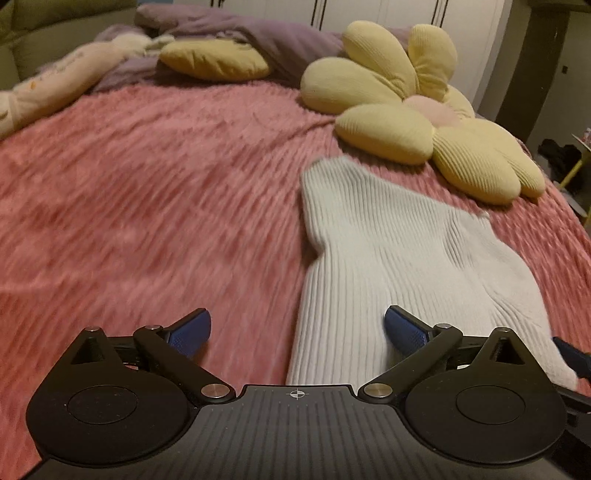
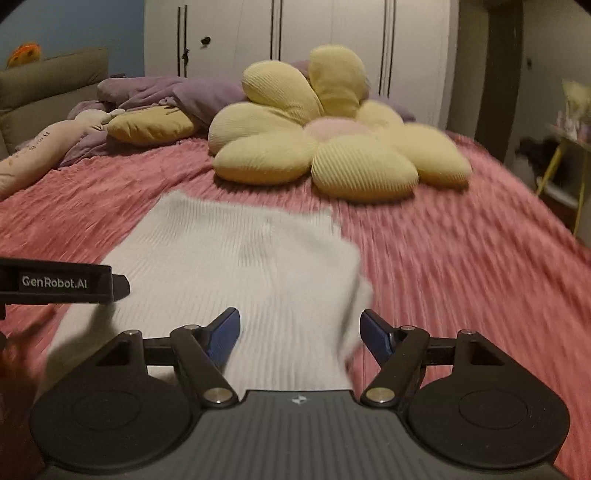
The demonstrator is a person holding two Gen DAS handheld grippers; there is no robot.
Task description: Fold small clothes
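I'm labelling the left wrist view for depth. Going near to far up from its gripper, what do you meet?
left gripper → white ribbed garment → yellow flower cushion → white wardrobe doors.

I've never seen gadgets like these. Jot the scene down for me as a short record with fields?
surface: pink fluffy blanket on a bed
garment: white ribbed knit, lying flat
behind it: yellow flower cushion, purple bedding
left gripper: open, over the knit's left edge, gripping nothing
right gripper: open, knit's right edge between its fingers, not pinched
image: blurred in places
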